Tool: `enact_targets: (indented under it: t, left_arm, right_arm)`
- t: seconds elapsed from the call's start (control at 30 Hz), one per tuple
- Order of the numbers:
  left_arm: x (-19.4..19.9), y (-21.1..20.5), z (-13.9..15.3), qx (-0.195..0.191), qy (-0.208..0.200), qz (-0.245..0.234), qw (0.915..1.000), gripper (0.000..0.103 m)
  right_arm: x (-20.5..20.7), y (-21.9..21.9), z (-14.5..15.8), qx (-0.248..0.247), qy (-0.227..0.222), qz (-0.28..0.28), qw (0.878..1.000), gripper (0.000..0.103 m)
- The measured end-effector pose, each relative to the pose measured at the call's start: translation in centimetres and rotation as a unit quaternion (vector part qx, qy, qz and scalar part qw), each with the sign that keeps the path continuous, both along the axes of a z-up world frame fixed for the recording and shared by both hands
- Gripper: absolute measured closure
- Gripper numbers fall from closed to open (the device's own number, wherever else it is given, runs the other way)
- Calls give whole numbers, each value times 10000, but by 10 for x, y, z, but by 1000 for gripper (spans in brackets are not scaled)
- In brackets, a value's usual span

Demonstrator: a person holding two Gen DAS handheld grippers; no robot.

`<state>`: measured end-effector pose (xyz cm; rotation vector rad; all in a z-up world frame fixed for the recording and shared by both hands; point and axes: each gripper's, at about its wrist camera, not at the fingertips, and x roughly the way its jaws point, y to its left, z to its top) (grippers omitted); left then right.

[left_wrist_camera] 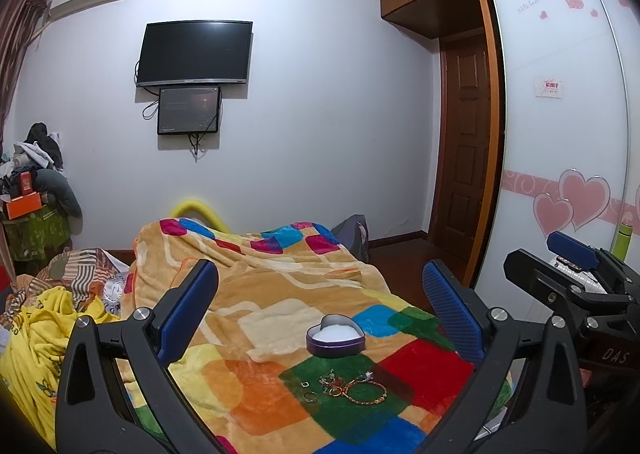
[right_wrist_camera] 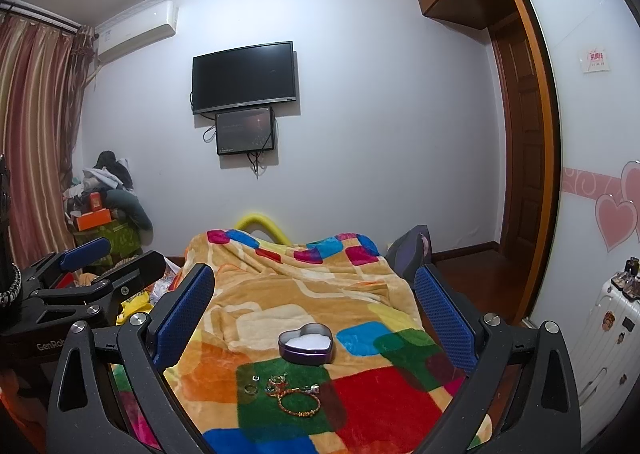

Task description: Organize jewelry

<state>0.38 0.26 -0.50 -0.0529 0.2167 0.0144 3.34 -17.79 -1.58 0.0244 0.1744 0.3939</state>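
A purple heart-shaped tin [left_wrist_camera: 335, 341] with a white lining sits open on the colourful blanket [left_wrist_camera: 256, 318]; it also shows in the right wrist view [right_wrist_camera: 306, 343]. Just in front of it lie several pieces of jewelry: a red and gold bracelet [left_wrist_camera: 367, 393] [right_wrist_camera: 300, 403], small rings [left_wrist_camera: 309, 396] [right_wrist_camera: 250, 389] and a stone ring [left_wrist_camera: 368, 375] [right_wrist_camera: 314, 388]. My left gripper [left_wrist_camera: 320, 310] is open and empty, held above the blanket behind the tin. My right gripper [right_wrist_camera: 316, 306] is open and empty, likewise. Each gripper shows at the edge of the other's view.
The blanket covers a bed; yellow and striped bedding [left_wrist_camera: 44, 326] is piled at its left. A sliding wardrobe with pink hearts [left_wrist_camera: 568, 158] and a white suitcase [right_wrist_camera: 608, 330] stand to the right. A cluttered stand [left_wrist_camera: 32, 198] is at the far left.
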Motion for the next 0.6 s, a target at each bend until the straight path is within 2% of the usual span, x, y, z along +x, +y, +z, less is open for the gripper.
enact_targets:
  t: [0.6]
  left_arm:
    - [1, 0, 2, -18, 37, 7, 10000, 0]
  right_arm:
    - [2, 1, -2, 0, 29, 2, 10000, 3]
